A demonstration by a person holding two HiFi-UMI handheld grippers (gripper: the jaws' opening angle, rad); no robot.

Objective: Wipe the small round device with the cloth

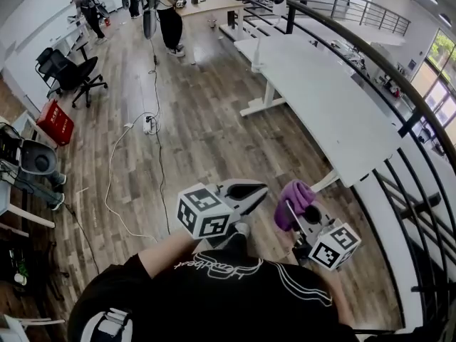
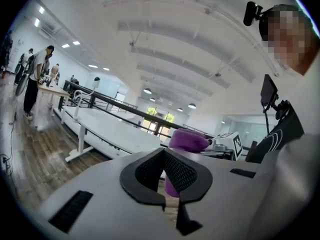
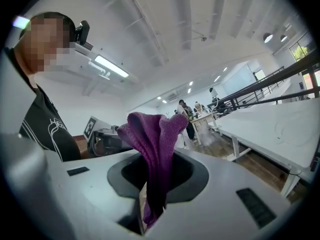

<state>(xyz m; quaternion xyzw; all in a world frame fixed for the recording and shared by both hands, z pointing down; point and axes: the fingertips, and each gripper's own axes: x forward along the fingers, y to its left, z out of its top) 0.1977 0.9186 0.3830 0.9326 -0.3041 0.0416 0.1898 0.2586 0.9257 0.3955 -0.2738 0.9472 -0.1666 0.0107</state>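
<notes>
Head view: your right gripper sits close to your chest with the one purple cloth bunched in it, and your left gripper is just beside it. No small round device shows anywhere (only the long white table ahead-right). Left gripper view: jaws clenched together, nothing between them. Right gripper view: jaws clamped on the cloth, so I'd say that hand does the wiping.

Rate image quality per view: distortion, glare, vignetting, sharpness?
Head view: heavy fisheye, the railing bows into an arc; the windows at the right edge are bright. Left gripper view: black vignette in the corners, and the pale ceiling looks washed out. Right gripper view: same vignette, the cloth is fairly sharp, and the ceiling light strip glares.
</notes>
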